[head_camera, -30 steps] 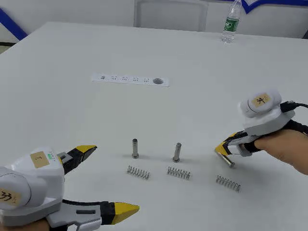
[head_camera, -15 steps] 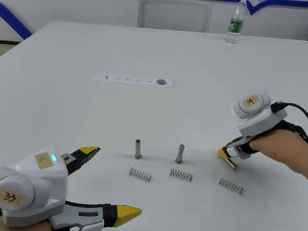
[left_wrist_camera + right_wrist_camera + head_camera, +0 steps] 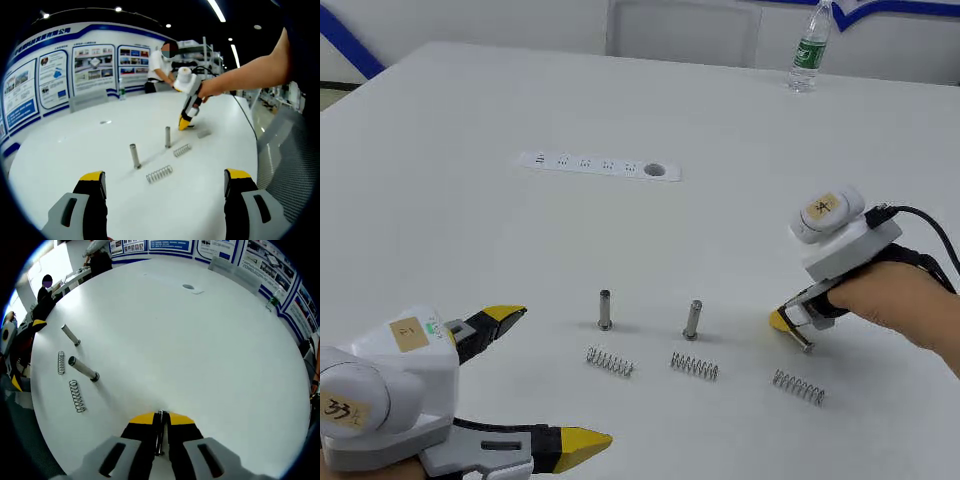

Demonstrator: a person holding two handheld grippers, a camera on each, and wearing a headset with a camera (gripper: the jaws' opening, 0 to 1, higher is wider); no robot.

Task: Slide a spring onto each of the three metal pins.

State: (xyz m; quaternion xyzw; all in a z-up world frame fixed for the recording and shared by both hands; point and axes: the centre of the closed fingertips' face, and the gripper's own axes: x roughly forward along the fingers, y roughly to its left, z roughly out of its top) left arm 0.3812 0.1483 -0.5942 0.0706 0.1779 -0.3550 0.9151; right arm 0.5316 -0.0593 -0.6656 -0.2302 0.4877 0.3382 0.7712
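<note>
The right gripper is clenching the third pin, which is tilting with its lower end seemingly touching the counter. It looks as though the pin is being stood up, so the next move is calling for straightening before letting go. The left gripper is hanging with its jaws wide apart. Two slim steel pins are standing upright between the grippers. Three coiled springs are lying just beside them, none threaded on yet.

My gripper is clamped on a thin metal pin over a white table. At left, two more pins stand on it, with two springs lying beside them.
</note>
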